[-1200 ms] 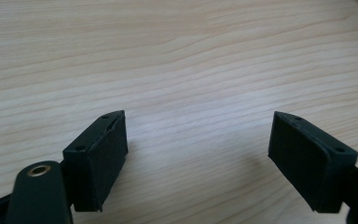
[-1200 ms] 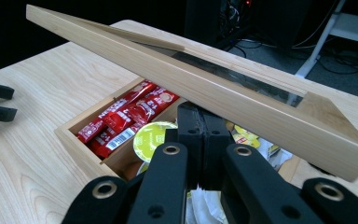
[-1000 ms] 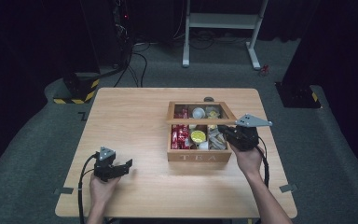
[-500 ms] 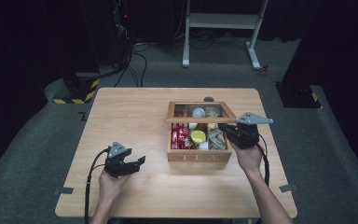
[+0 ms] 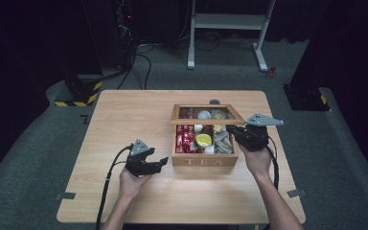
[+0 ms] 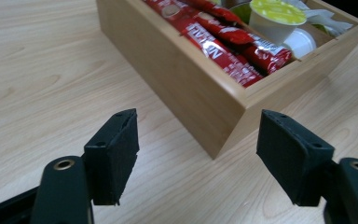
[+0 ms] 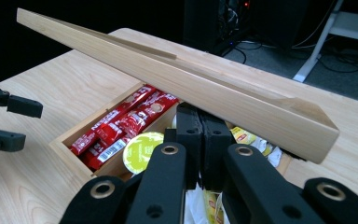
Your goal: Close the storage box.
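Tea box (image 5: 204,160), lettered "TEA" on its front wall, sits right of centre on the table (image 5: 124,110) with its lid (image 7: 177,74) propped up. The left gripper (image 5: 161,163) has moved from the table's left toward the box's front left corner, its jaws having just been opening a little, parted with nothing between them. The right gripper (image 5: 231,131) stays clenched, its jaws pressed together over the box's right compartments under the lid, and the red sachets (image 6: 219,51) read "NESCAFE".

The bench (image 5: 124,120) is pale wood, smooth and matt. The box (image 6: 186,79) is plain wood too, grain showing. The red sachets (image 6: 214,42) look glossy foil. Each hand-held gripper (image 6: 198,154) carries matt black, slightly rough pads.
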### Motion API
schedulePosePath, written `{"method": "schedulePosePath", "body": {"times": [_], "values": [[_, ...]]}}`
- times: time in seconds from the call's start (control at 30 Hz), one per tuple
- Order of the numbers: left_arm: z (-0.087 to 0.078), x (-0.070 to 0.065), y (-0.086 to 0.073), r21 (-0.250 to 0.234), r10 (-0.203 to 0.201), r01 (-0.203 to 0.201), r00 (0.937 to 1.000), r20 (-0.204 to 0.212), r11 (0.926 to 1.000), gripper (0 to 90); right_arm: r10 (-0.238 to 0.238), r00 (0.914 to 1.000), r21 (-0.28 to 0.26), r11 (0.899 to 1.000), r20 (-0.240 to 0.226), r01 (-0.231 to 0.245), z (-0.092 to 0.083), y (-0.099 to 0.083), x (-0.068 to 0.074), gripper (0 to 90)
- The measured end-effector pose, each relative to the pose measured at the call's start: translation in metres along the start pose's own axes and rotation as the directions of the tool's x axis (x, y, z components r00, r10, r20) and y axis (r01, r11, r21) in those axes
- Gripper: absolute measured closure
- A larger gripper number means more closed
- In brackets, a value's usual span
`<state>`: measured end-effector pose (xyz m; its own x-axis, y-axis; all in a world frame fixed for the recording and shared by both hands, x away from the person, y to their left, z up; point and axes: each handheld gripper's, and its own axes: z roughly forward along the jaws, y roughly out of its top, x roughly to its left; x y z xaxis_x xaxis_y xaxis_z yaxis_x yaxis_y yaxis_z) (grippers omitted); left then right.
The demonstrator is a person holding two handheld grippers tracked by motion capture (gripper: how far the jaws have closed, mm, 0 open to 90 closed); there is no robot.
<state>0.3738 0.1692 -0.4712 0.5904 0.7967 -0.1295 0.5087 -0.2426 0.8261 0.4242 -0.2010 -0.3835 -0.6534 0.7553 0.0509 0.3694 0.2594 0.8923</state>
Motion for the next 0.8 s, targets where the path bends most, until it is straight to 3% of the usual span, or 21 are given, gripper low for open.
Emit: {"method": "schedulePosePath", "body": {"times": [0.53,0.8], "values": [[0.025,-0.026,0.033,-0.032,0.066,-0.065,0.9968,0.044,0.9974,26.8,0.003,1.0000,0.006,1.000,0.005,-0.003,-0.001,0.005,-0.003,87.8],[0.040,-0.040,0.047,-0.024,0.118,-0.117,0.9911,0.061,0.9929,26.6,0.024,0.9997,0.001,1.000,0.010,-0.024,-0.001,0.005,-0.008,87.7]]}}
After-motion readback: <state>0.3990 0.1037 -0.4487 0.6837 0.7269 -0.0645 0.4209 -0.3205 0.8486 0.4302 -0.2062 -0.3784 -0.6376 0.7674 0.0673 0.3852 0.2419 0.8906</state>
